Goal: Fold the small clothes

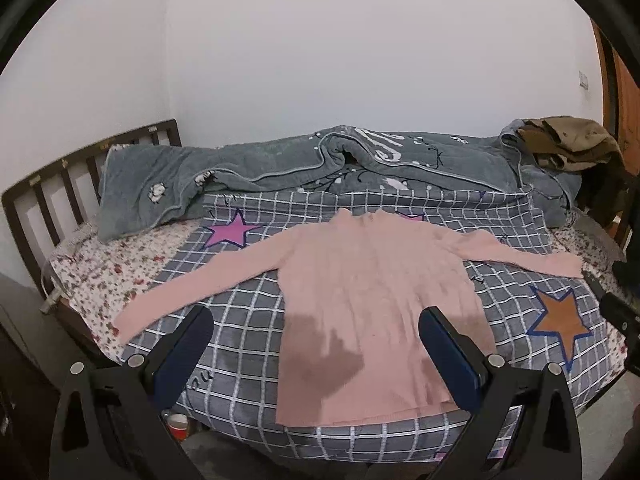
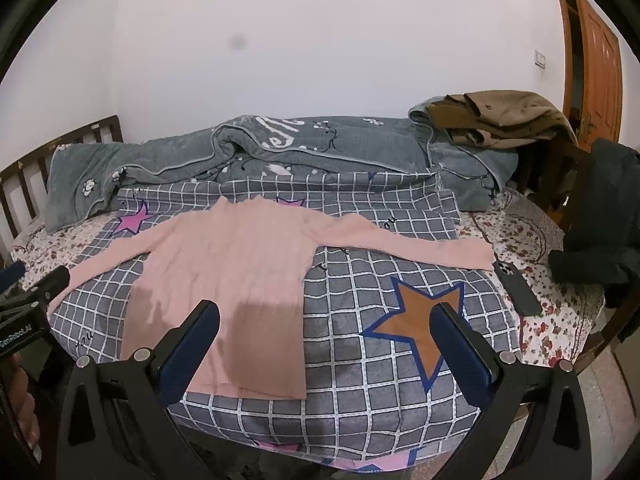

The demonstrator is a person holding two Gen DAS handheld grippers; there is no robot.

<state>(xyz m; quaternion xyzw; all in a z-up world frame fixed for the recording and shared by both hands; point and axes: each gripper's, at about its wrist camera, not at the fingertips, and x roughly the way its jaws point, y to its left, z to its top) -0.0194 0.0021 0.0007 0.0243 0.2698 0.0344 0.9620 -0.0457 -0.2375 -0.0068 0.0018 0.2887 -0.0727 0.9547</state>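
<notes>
A pink long-sleeved sweater [image 1: 372, 292] [image 2: 224, 264] lies flat on the grey checked bedspread [image 1: 248, 344] [image 2: 360, 364], both sleeves spread out to the sides, hem toward me. My left gripper [image 1: 316, 316] hangs open above the sweater's lower part, with nothing between its fingers. My right gripper [image 2: 326, 312] is open too, held over the sweater's right hem corner and an orange star print [image 2: 420, 328]. The left gripper's body shows at the left edge of the right wrist view.
A grey quilt [image 1: 280, 164] [image 2: 280, 148] is bunched along the wall, with brown clothes [image 1: 572, 140] [image 2: 500, 120] on its right end. A black phone [image 2: 516, 288] lies by the right sleeve. Dark clothing [image 2: 600, 216] hangs at the right. A wooden headboard [image 1: 52, 184] stands left.
</notes>
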